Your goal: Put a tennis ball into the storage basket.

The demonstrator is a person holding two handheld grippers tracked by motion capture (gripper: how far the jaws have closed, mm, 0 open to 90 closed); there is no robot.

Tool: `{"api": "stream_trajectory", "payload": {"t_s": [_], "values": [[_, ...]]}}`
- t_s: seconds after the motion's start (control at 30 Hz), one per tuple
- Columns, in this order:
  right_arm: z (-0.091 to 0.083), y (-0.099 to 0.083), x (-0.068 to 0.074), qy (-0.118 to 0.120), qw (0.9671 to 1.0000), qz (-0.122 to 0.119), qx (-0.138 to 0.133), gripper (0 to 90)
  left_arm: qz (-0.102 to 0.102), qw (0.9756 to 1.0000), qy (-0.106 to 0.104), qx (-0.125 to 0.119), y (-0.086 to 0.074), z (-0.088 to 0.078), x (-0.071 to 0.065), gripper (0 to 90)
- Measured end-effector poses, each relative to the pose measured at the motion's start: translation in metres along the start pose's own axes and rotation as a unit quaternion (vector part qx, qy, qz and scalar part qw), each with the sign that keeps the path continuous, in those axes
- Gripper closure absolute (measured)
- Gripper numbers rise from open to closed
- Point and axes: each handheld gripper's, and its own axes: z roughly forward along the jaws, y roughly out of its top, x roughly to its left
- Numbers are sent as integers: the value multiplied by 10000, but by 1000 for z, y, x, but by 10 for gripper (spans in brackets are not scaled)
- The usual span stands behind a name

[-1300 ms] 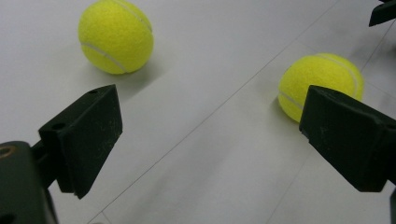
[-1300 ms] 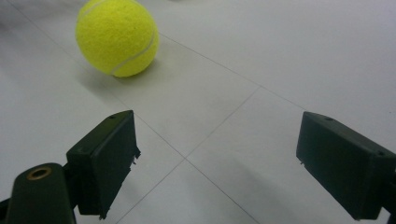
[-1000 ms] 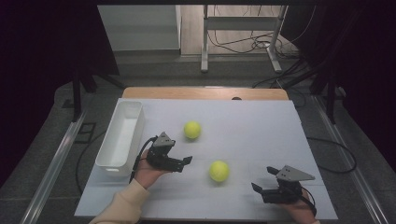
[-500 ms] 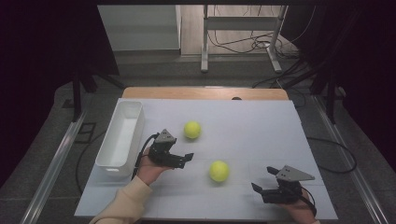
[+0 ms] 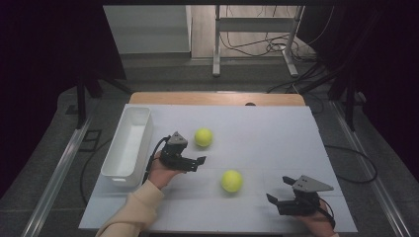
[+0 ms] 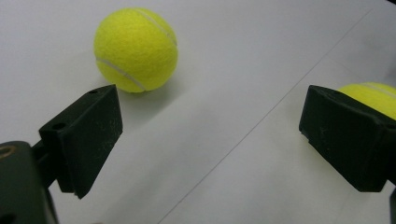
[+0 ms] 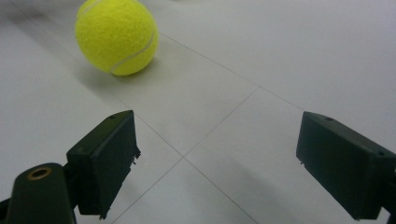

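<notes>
Left gripper [image 5: 193, 161] nearer; far ball [image 5: 203, 137] beyond fingers.

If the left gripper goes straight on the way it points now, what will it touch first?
Probably nothing. The left gripper is open and aims between the two tennis balls: the farther ball lies left of its line, the nearer ball behind its right jaw. Ahead is bare white table.

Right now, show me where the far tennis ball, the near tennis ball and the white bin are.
far tennis ball [image 5: 203, 137]: high view, middle of its top.
near tennis ball [image 5: 231, 180]: high view, middle of its felt.
white bin [image 5: 114, 174]: high view, its near rim.
</notes>
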Motion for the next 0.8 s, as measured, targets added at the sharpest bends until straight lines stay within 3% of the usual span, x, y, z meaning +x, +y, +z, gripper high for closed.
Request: {"api": "stream_trajectory", "payload": {"t_s": [0.17, 0.8], "values": [[1, 0, 0, 1, 10000, 1, 7, 129, -38, 10000, 46, -63, 8, 2, 6, 72], [1, -1, 0, 2, 10000, -25, 43, 129, -60, 9997, 161, 146, 22, 21, 18, 71]]}}
